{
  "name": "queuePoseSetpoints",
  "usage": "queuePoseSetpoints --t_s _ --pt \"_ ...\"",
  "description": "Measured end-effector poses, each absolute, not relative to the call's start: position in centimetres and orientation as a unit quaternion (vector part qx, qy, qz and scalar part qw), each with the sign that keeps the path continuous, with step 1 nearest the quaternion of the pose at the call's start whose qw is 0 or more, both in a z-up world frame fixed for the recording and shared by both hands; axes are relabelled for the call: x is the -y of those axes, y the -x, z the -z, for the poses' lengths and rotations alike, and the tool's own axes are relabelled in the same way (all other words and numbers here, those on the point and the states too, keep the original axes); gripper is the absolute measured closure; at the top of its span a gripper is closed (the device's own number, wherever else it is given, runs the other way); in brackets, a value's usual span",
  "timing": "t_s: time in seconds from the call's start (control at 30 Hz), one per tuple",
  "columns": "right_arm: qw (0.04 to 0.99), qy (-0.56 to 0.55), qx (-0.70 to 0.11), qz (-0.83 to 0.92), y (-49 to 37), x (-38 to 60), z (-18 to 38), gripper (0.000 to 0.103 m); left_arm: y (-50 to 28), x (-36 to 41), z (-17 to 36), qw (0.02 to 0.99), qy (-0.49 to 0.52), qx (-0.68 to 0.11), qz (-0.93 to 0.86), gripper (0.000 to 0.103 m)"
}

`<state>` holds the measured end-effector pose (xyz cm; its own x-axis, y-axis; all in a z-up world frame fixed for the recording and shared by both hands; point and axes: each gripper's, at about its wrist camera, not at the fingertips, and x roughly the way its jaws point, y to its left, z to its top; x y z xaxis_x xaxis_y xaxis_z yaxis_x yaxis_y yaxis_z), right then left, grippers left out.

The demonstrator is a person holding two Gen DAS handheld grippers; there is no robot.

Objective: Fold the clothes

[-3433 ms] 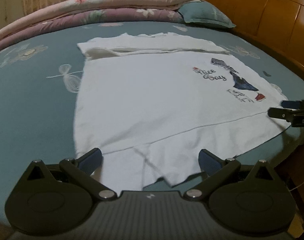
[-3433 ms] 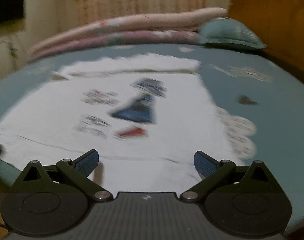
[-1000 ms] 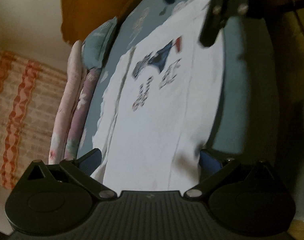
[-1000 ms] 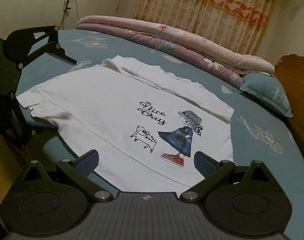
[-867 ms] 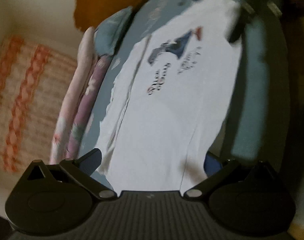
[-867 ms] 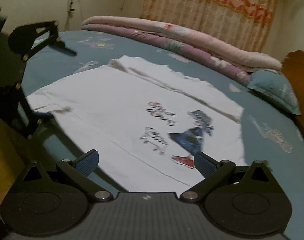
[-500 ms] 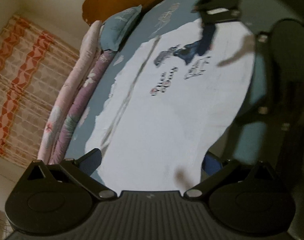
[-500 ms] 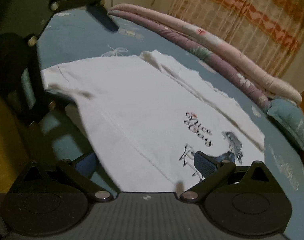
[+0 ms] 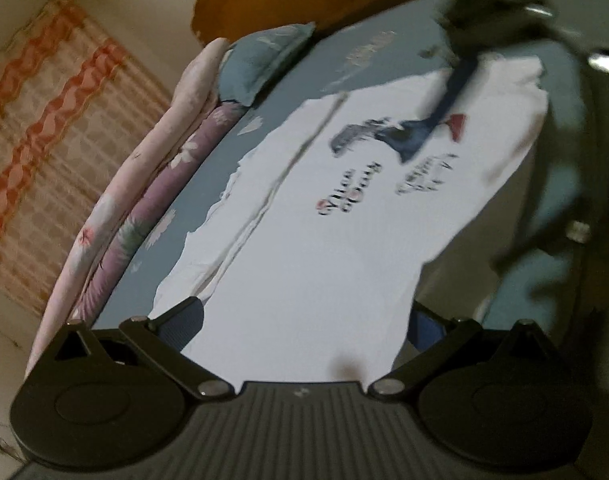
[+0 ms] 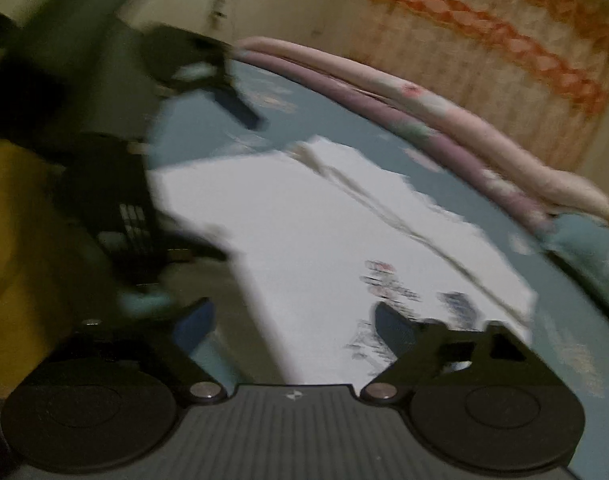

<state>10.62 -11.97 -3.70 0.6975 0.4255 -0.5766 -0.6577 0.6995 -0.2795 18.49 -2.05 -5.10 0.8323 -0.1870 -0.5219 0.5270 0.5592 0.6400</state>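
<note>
Both grippers have swung in over the white T-shirt (image 9: 324,248)'s near edge; left gripper (image 9: 304,320) spread wide, right gripper (image 10: 294,320) closing astride the hem, its girl print blurred.

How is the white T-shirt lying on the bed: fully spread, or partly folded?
Partly folded. The white T-shirt lies print-up on the bed, with a doubled strip of cloth folded over along its far edge.

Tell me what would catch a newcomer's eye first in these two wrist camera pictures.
The white T-shirt spread flat on the blue-green bedsheet stands out first, with its dark blue cartoon print near one end. Behind it, rolled pink and purple quilts line the far side of the bed before an orange-patterned curtain. The right hand-held gripper is closing, the shirt's near edge between its fingers.
</note>
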Motion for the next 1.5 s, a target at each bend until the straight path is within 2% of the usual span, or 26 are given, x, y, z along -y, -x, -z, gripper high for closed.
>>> queuePoseSetpoints --t_s 0.07,0.1,0.23,0.27,0.43,0.6,0.7,0.83,1.0,1.23,1.5 --pt "0.877 0.236 -0.245 -0.341 -10.2 11.7 3.5 0.043 -18.9 1.9 4.9 0.863 -0.418 -0.202 0.2 0.001" --pt "0.868 0.24 -0.25 -0.355 -10.1 11.3 3.7 0.046 -18.9 1.8 4.9 0.864 -0.418 -0.201 0.197 0.001" --pt "0.847 0.254 -0.29 -0.365 -11.2 9.6 5.7 0.075 -18.6 1.4 4.7 0.866 -0.415 -0.2 0.195 0.001" --pt "0.846 0.251 -0.3 -0.362 -11.8 9.4 6.2 0.077 -18.3 1.3 4.6 0.866 -0.415 -0.199 0.196 0.001" --pt "0.866 0.178 -0.319 -0.342 -14.4 10.7 6.1 0.077 -15.0 0.1 4.1 0.863 -0.415 -0.194 0.21 0.001" --pt "0.87 0.179 -0.304 -0.343 -14.6 10.7 5.3 0.077 -9.9 -0.3 2.5 0.855 -0.386 -0.176 0.298 0.001" --pt "0.869 0.185 -0.296 -0.35 -14.4 10.7 4.9 0.075 -8.5 0.5 3.3 0.836 -0.388 -0.186 0.339 0.001" --pt "0.871 0.192 -0.29 -0.346 -14.2 11.0 4.4 0.075 -8.8 1.8 5.7 0.811 -0.407 -0.221 0.358 0.001" --pt "0.878 0.202 -0.285 -0.328 -14.0 11.5 4.4 0.075 -11.0 2.7 7.3 0.802 -0.383 -0.252 0.382 0.001" --pt "0.861 0.223 -0.304 -0.342 -13.7 11.5 6.0 0.075 -14.9 1.7 7.9 0.81 -0.35 -0.297 0.364 0.003" --pt "0.835 0.272 -0.296 -0.375 -13.3 10.1 6.7 0.075 -16.2 -0.5 7.0 0.823 -0.341 -0.299 0.341 0.003"
